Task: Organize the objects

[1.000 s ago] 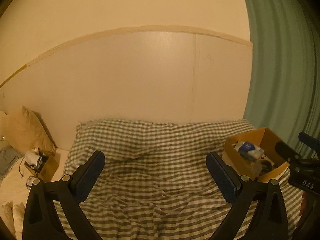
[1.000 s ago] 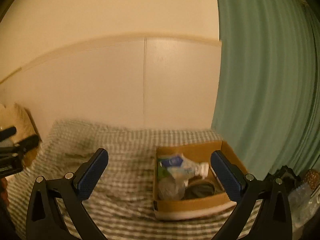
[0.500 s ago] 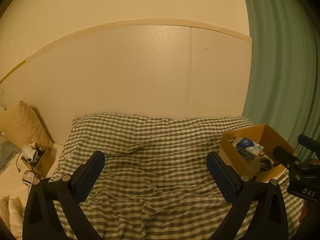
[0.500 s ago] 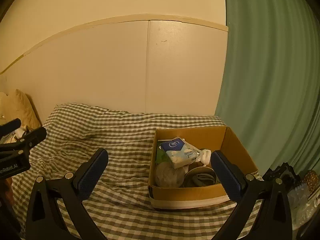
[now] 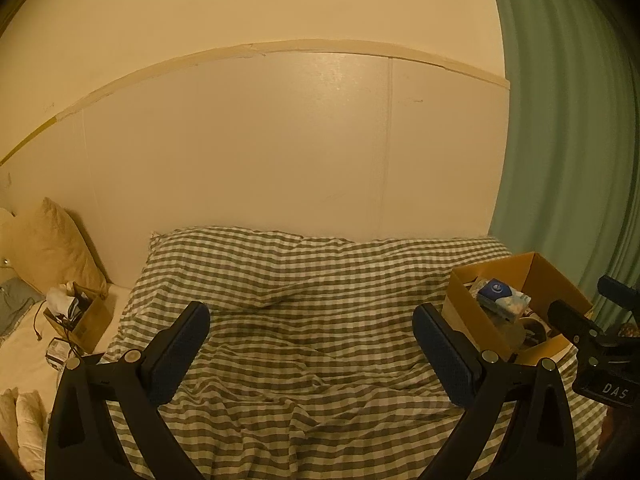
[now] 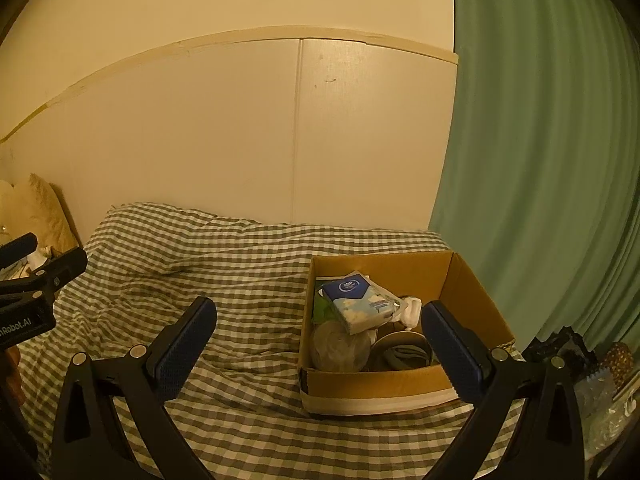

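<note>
A brown cardboard box [image 6: 472, 280] sits on the checked bed cover [image 6: 224, 280]. It holds a blue and white tissue pack [image 6: 360, 300], a clear round lid and a dark bowl. My right gripper [image 6: 318, 324] is open and empty, held above the cover just in front of the box. My left gripper [image 5: 310, 328] is open and empty over the middle of the cover [image 5: 312, 320]. The box [image 5: 464, 300] lies to its right, beside the right gripper's body [image 5: 600, 344].
A small open box of clutter [image 5: 80, 316] and a cream pillow [image 5: 48, 248] lie at the left of the bed. A green curtain [image 6: 540, 160] hangs at the right. Dark bags [image 6: 568, 352] sit by the box. A pale wall panel [image 5: 280, 152] backs the bed.
Both grippers have tilted and drawn slightly nearer the bed; the box sits a little lower and larger in the right wrist view. Both stay open and empty.
</note>
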The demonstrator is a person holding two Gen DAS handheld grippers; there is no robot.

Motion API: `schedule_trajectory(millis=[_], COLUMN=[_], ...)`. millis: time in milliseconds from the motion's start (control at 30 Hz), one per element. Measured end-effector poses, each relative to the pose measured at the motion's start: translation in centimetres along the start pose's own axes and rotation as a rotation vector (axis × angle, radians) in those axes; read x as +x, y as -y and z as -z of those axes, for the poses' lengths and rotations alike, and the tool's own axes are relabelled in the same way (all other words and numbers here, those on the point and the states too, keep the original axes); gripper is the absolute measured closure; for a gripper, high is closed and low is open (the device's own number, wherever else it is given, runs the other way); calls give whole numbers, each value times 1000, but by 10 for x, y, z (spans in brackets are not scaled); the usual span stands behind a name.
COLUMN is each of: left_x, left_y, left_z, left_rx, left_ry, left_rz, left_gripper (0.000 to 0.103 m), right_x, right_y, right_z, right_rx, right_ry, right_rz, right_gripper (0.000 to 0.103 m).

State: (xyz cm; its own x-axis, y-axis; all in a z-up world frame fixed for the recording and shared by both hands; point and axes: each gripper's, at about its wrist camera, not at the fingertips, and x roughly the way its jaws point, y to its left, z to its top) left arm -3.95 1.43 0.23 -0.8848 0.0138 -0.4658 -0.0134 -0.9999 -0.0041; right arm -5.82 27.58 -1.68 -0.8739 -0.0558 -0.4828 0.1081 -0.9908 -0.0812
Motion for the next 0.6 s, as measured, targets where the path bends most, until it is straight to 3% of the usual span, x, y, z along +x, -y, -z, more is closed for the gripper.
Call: schedule_trajectory(millis=[600], left_x=[4], left_y=[13], left_z=[6], left_rx=[21], left_ry=[-30], left_rz=[10], left_gripper=[0], right_x=[2], right_y=[2], right_z=[1], right_rx=[-10], right_ry=[-7], right_rz=[7], right_gripper=[0])
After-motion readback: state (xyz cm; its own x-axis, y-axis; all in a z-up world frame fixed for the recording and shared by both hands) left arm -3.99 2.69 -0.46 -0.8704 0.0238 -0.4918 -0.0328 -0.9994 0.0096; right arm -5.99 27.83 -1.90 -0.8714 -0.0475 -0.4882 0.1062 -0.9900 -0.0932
